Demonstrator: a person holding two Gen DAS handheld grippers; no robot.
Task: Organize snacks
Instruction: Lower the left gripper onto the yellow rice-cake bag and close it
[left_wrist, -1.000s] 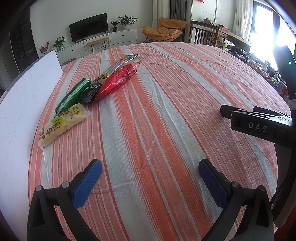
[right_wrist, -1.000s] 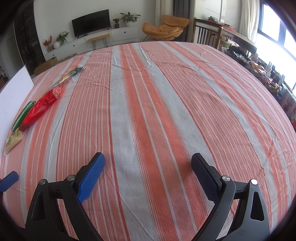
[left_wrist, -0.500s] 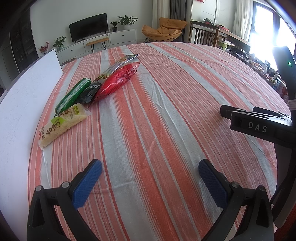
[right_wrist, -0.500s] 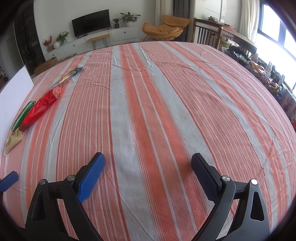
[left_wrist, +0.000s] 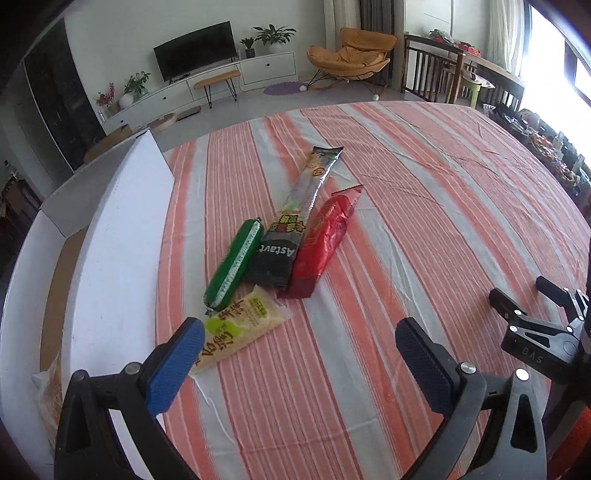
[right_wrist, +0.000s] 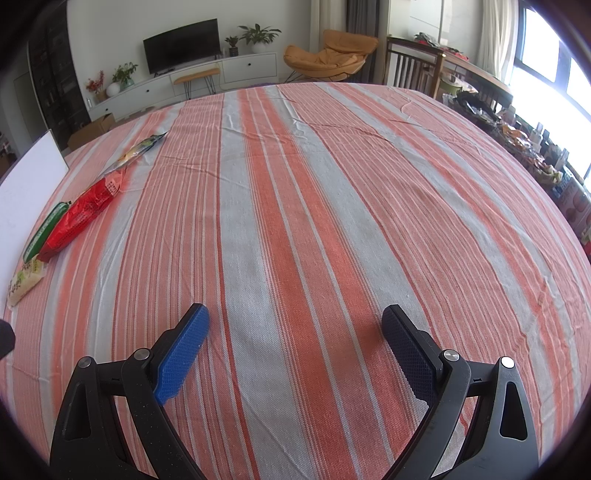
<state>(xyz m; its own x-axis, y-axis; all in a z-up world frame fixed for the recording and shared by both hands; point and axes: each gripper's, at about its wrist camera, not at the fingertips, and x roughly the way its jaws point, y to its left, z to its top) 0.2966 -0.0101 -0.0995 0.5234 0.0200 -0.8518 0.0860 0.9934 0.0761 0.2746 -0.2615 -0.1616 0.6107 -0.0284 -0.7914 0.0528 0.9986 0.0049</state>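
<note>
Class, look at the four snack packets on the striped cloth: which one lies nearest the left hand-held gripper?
The pale yellow packet, with a green label. It lies just past the left hand-held gripper, ahead of the green tube, black-ended packet and red packet.

the left gripper (left_wrist: 299, 350) hangs with fingers (left_wrist: 175, 365) spread wide above a striped table (left_wrist: 424, 229); a pale rice snack pack (left_wrist: 240, 332) lies just past the left finger, with green (left_wrist: 236, 266), black (left_wrist: 277, 258) and red (left_wrist: 325, 243) packs beyond.
</note>
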